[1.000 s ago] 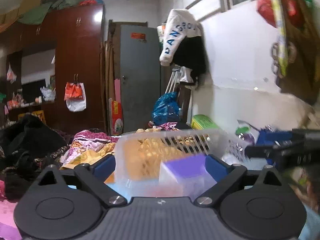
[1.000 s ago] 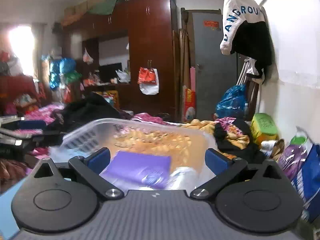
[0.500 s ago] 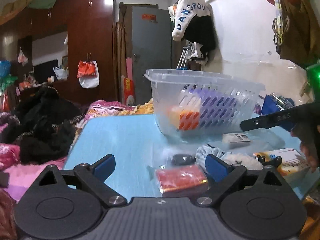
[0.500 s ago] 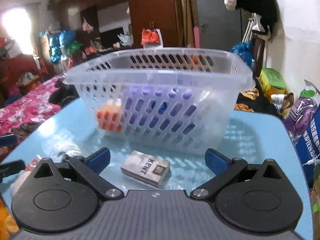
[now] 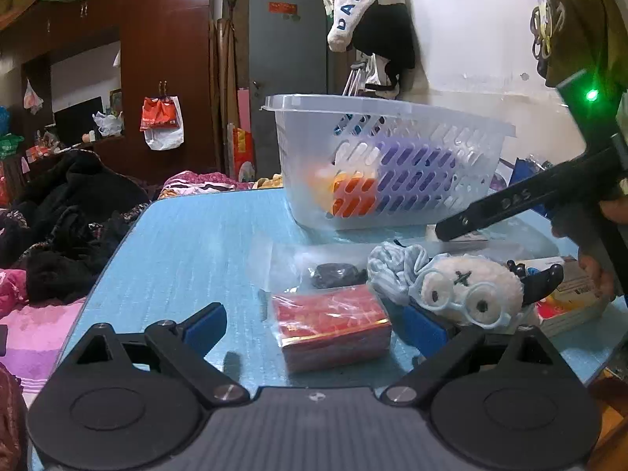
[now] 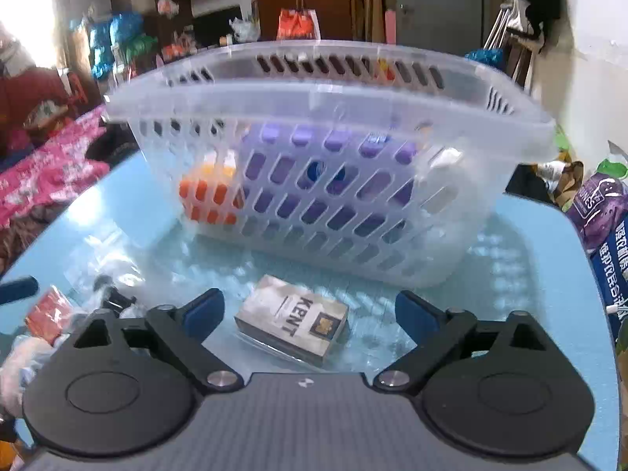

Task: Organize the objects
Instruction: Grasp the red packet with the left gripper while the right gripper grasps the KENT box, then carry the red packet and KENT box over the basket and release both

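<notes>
A clear slotted basket (image 5: 392, 165) (image 6: 325, 90) stands on the blue table (image 5: 188, 259) with a purple box and an orange-and-white item inside. My left gripper (image 5: 314, 325) is open, its fingers on either side of a red packet in clear wrap (image 5: 331, 324), not pressing it. My right gripper (image 6: 310, 312) has its jaws closing around a grey Kent cigarette pack (image 6: 292, 320), pads still apart from it. In the left wrist view the right gripper's black finger (image 5: 510, 204) reaches in from the right.
A fluffy white toy with glasses (image 5: 467, 286), a pale blue scrunchie (image 5: 396, 267) and a black item in a bag (image 5: 333, 274) lie beside the red packet. A flat box (image 5: 569, 298) sits at the table's right edge. Clothes (image 5: 59, 216) pile up to the left.
Both grippers have dropped from above the basket down to the table in front of it. The red packet and the Kent pack now sit between their fingers, and the right jaws have narrowed slightly.
</notes>
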`<state>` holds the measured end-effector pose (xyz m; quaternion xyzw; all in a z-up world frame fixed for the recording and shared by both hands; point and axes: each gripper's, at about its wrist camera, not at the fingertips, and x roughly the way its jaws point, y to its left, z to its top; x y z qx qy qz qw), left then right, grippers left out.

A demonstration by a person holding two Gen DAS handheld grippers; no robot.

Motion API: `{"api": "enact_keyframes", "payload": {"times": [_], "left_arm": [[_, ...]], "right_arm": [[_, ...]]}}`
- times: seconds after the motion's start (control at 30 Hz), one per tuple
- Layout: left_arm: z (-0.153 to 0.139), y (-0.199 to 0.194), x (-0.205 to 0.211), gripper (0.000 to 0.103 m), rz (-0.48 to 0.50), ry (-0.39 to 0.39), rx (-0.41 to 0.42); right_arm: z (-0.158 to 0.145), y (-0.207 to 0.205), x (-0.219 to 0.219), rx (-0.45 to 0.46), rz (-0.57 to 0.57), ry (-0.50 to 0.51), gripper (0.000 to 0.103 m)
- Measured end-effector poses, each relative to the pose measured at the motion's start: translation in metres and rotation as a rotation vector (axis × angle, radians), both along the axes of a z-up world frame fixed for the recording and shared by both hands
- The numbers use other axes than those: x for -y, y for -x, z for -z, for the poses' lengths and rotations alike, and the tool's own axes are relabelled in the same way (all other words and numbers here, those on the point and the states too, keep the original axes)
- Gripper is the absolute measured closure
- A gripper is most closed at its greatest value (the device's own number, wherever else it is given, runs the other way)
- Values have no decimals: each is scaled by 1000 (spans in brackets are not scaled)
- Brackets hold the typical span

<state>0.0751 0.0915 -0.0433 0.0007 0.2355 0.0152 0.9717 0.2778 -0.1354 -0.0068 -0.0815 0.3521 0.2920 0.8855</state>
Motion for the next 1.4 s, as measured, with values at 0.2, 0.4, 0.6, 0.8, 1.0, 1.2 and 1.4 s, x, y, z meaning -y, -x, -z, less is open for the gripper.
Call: {"api": "enact_keyframes", "payload": {"times": [0.2, 0.4, 0.6, 0.8, 1.0, 1.2, 1.4], "left_arm": [[-1, 0, -1, 5, -2, 4, 6], [-1, -2, -3, 5, -26, 11, 7], [0, -4, 1, 5, -63, -34, 2], [0, -1, 3, 8, -70, -53, 5], [-1, 6, 0, 8, -90, -54, 22], [-1, 5, -3, 14, -94, -51, 23], [-2, 5, -11, 40, -83, -26, 20]], "right_arm": [[0, -8, -4, -42, 10, 3, 16], [1, -13, -11, -52, 34, 36, 29], [1, 1, -8, -30, 13, 50, 37], [2, 6, -2, -27, -5, 60, 35], [1, 6, 7, -40, -9, 37, 28], [-1, 6, 5, -29, -18, 57, 36], [-8, 14, 6, 39, -8, 53, 39]]}}
